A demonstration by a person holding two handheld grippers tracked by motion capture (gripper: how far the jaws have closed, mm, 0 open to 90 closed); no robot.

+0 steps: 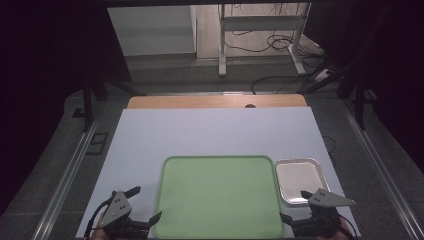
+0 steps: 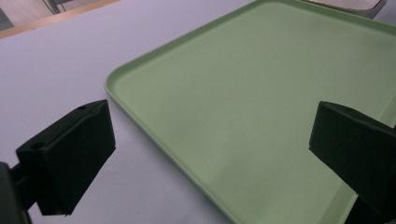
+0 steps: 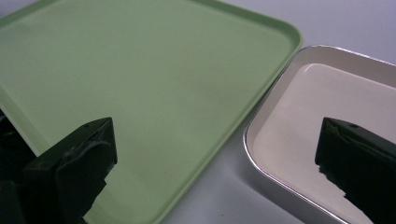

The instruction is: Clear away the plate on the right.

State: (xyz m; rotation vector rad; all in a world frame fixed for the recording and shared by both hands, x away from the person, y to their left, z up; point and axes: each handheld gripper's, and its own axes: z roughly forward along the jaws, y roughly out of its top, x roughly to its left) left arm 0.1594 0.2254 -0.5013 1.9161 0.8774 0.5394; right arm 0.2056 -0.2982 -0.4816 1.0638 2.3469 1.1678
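Squarely at the near middle of the white table (image 1: 210, 132) lies the green tray (image 1: 218, 196), a wide, shallow rectangle with rounded corners and a low raised rim. Its surface is a pale, matte green, plain and bare from edge to edge. In the left gripper view the green tray (image 2: 261, 93) runs off to the upper right, its near corner curving between the 2 black jaws. In the right gripper view the green tray (image 3: 140, 79) takes the left side, and its right edge sits just beside the metal tray (image 3: 322, 116).

That metal tray (image 1: 299, 177) is smaller, silvery and shiny, with a bright rolled rim and a pale bottom; it rests just right of the green one, near the table's right edge.

At the tray's near left corner is the left gripper (image 1: 145, 204), jaws spread wide with nothing between them. By the near right corner, the right gripper (image 1: 294, 206) is likewise spread wide and grasps nothing, one jaw over the metal tray's near edge.
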